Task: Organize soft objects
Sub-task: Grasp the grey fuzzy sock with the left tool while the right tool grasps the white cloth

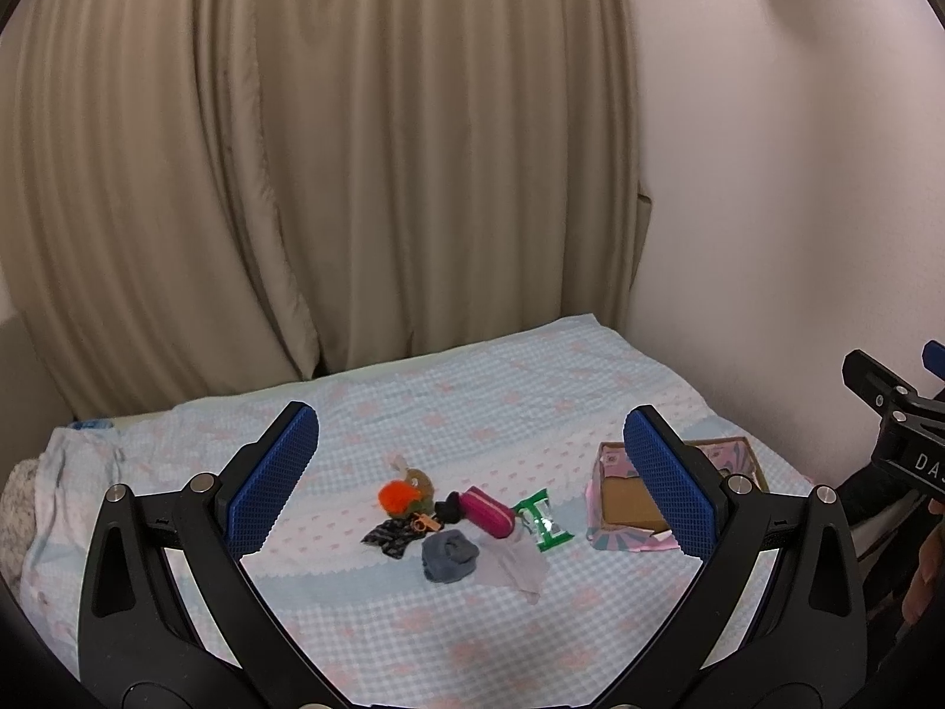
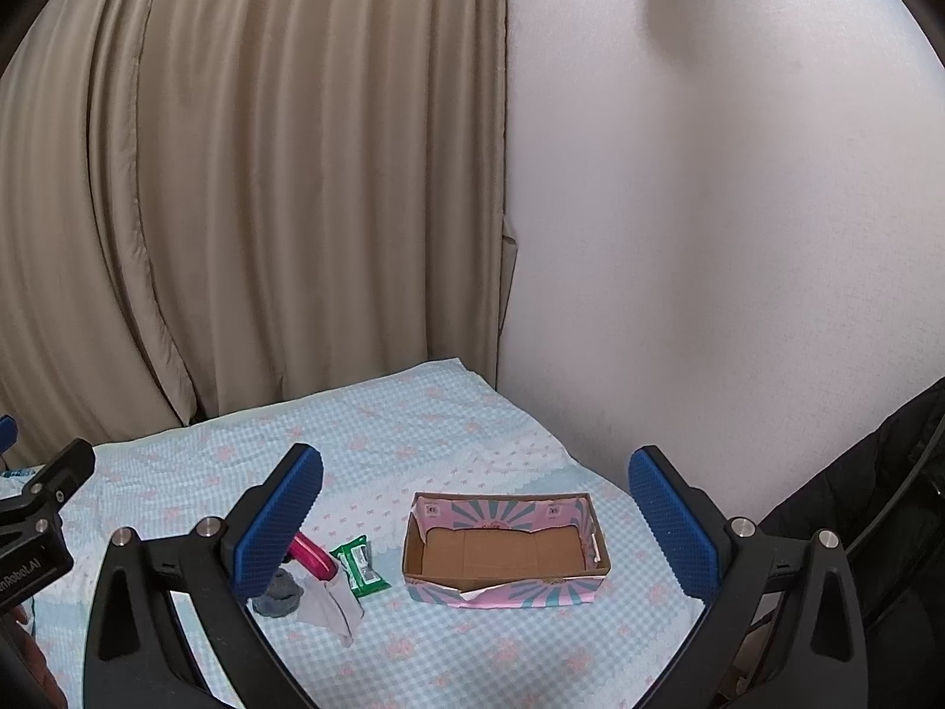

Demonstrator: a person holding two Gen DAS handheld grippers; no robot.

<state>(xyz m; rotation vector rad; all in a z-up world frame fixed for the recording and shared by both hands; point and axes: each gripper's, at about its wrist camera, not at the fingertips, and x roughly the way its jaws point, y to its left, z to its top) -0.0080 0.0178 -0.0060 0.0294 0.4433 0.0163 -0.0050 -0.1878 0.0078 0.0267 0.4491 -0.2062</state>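
A small pile of soft things lies on the checked bedspread: an orange pom-pom, a magenta pouch, a grey rolled sock, a dark patterned cloth, a pale cloth and a green wipes packet. My left gripper hovers open above and in front of the pile. To the right stands an empty pink cardboard box. My right gripper is open, holding nothing, framing the box and the packet.
Beige curtains hang behind the bed and a white wall runs along its right side. Crumpled bedding lies at the left edge. A dark jacket is at the right. A hand grips the right tool.
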